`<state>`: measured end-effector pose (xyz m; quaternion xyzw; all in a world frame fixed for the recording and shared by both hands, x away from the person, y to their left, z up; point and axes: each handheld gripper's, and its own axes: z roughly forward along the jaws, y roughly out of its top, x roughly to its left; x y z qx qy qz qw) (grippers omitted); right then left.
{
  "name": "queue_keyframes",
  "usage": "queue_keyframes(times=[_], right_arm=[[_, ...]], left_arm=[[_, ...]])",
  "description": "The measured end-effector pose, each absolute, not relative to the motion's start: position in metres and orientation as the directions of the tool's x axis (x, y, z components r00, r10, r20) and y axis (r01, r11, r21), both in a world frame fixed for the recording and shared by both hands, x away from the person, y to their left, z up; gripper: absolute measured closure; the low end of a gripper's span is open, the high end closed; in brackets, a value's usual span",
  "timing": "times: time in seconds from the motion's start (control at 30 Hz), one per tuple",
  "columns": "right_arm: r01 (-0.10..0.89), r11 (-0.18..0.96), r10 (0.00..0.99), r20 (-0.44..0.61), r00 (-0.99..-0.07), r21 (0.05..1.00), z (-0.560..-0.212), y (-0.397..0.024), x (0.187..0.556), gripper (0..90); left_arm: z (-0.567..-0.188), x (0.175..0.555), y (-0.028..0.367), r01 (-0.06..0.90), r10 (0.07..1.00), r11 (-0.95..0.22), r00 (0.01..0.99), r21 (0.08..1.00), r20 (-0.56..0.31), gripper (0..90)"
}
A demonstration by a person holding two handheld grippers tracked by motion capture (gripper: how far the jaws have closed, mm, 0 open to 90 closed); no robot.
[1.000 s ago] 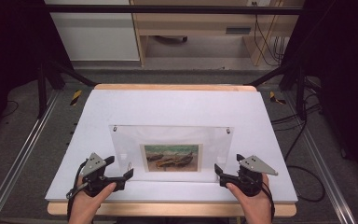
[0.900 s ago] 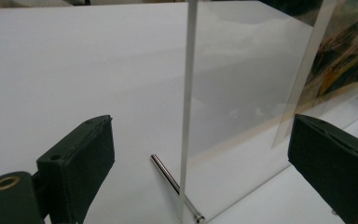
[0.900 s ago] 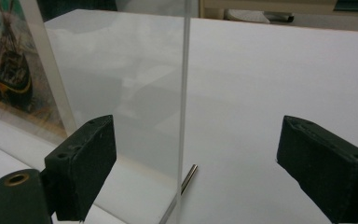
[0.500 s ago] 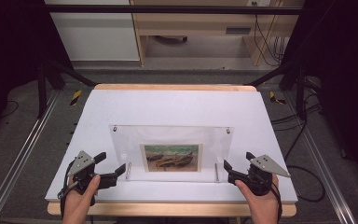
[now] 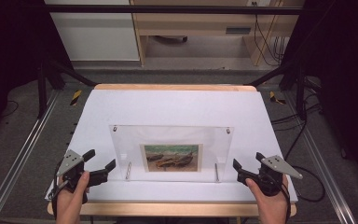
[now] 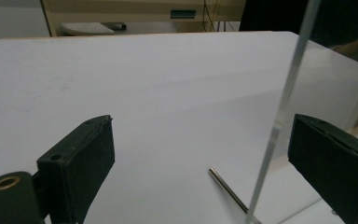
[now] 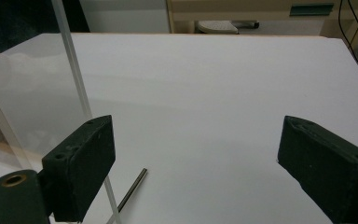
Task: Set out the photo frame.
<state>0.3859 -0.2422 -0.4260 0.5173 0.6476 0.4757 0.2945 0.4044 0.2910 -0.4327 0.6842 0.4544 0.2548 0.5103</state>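
Note:
A clear acrylic picture frame (image 5: 172,135) stands upright on the white table (image 5: 168,102), held up by two thin metal rods. A picture of boats (image 5: 171,157) sits in its lower middle. My left gripper (image 5: 100,159) is open just left of the frame's lower left corner. In the left gripper view the frame's edge (image 6: 284,107) rises between the jaws of my left gripper (image 6: 205,163), close to the right one. My right gripper (image 5: 248,161) is open a little right of the frame. In the right gripper view the frame's edge (image 7: 74,70) passes behind the left jaw of my right gripper (image 7: 205,163).
One support rod (image 6: 228,191) lies on the table by the frame's left end, the other (image 7: 133,189) by its right end. Metal rails (image 5: 23,149) run along both sides of the table. A wooden desk (image 5: 191,23) and cables stand beyond the far edge.
Both grippers have drawn outward from the frame's lower corners, the left one to the left and the right one to the right. The frame has not moved.

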Motion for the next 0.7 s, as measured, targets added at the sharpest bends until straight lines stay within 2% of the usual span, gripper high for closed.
queue_keyframes(times=[0.3,0.63,0.7], right_arm=[[0.41,0.005,0.955,0.117,-0.272,0.912,-0.429,-0.253,0.386,12.8],[0.482,0.006,0.974,0.105,-0.203,0.876,-0.436,-0.263,0.393,15.4],[0.507,0.007,0.976,0.105,-0.193,0.862,-0.439,-0.265,0.397,17.1]], left_arm=[[-0.436,0.41,0.311,0.388,0.929,-0.085,0.364,0.918,-0.067,8.0],[-0.438,0.415,0.314,0.428,0.943,-0.169,0.331,0.888,0.02,8.4],[-0.438,0.418,0.316,0.463,0.94,-0.202,0.339,0.863,0.038,8.8]])
